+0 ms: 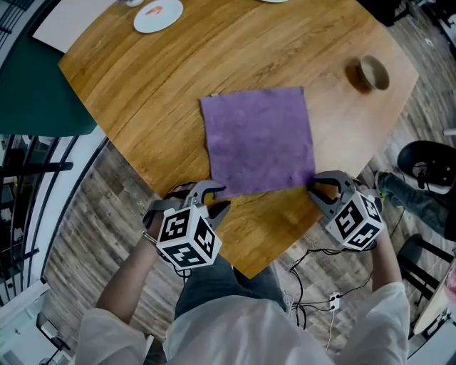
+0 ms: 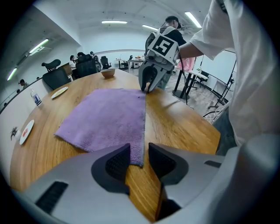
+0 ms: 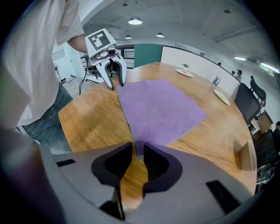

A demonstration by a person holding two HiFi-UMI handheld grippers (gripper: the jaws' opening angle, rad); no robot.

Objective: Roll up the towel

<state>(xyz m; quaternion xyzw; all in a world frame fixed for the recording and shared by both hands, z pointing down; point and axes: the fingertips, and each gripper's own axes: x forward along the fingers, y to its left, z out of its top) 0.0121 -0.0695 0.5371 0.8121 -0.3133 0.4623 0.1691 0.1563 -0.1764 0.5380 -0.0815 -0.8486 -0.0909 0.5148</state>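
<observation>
We see a purple towel (image 1: 258, 139) lying flat on the wooden desk (image 1: 142, 93). Our left tool (image 1: 219, 198) is at its near left corner and our right tool (image 1: 313, 187) at its near right corner. Both tools' jaws are closing, each with a corner between them. A white plate (image 1: 158, 16) sits at the far edge.

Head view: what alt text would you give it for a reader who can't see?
A purple towel lies flat on a wooden table, seen from above. The person's left claw and right claw are closing, one near towel corner between each pair of jaws. A bowl sits beyond.
</observation>
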